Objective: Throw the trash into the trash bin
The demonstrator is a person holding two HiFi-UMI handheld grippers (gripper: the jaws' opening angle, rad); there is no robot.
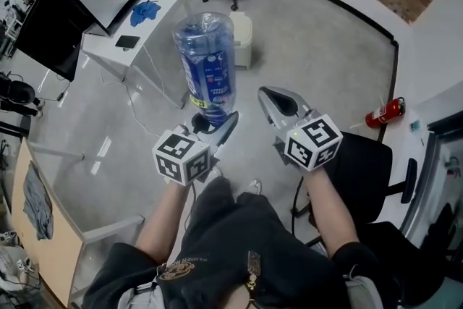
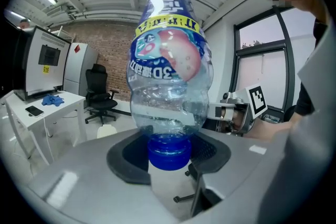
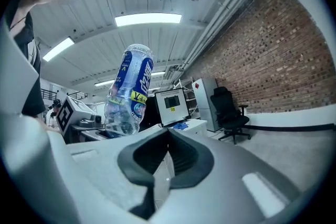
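Head view: left tool (image 1: pixel 215 125) clamps the bottle (image 1: pixel 205 58) by its blue cap (image 2: pixel 168 153), right tool (image 1: pixel 278 102) is closed on nothing. White trash bin (image 1: pixel 243 40) sits behind the bottle, partly blocked; label (image 2: pixel 163 55) shows "3D".

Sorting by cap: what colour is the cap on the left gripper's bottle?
Blue: the cap on the bottle shows best in the left gripper view.

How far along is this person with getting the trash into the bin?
Done: the plastic bottle is picked up, with the left gripper shut on its blue-capped neck. In hand: the bottle is held in the air over the floor, and the right gripper is beside it, shut and empty. Left: carrying it to the bin, perhaps the white container on the floor ahead, and dropping it in.
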